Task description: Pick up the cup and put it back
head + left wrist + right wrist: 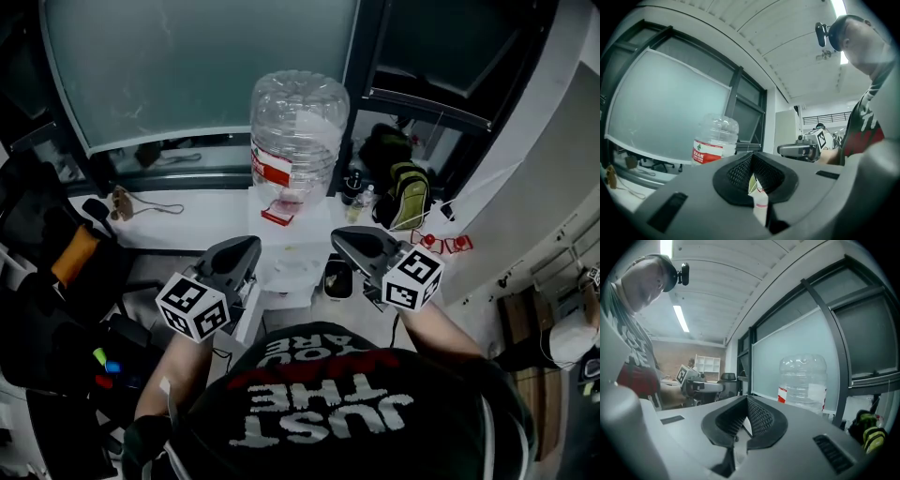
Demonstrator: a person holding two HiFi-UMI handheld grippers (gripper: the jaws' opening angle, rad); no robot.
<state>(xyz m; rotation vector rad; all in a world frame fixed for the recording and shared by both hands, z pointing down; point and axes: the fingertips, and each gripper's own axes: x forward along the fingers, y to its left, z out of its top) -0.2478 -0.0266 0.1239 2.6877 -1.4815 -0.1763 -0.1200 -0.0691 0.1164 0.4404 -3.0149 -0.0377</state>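
Observation:
I hold both grippers up and level in front of a large clear water bottle (298, 131) with a red label, which stands on a white dispenser (292, 251). My left gripper (246, 246) is shut with nothing gripped; in the left gripper view its black pads (752, 161) meet, and only a pale sliver shows through below them. My right gripper (339, 239) also looks shut and empty (746, 401). A small dark container (337, 278) sits low between the dispenser and the right gripper; I cannot tell whether it is the cup.
A small red piece (277, 216) lies on the dispenser top. A black and green backpack (405, 192) leans at the right by the window frame. A white ledge (178, 220) runs left, with dark bags (56, 272) beside it. Frosted glass (197, 66) is behind.

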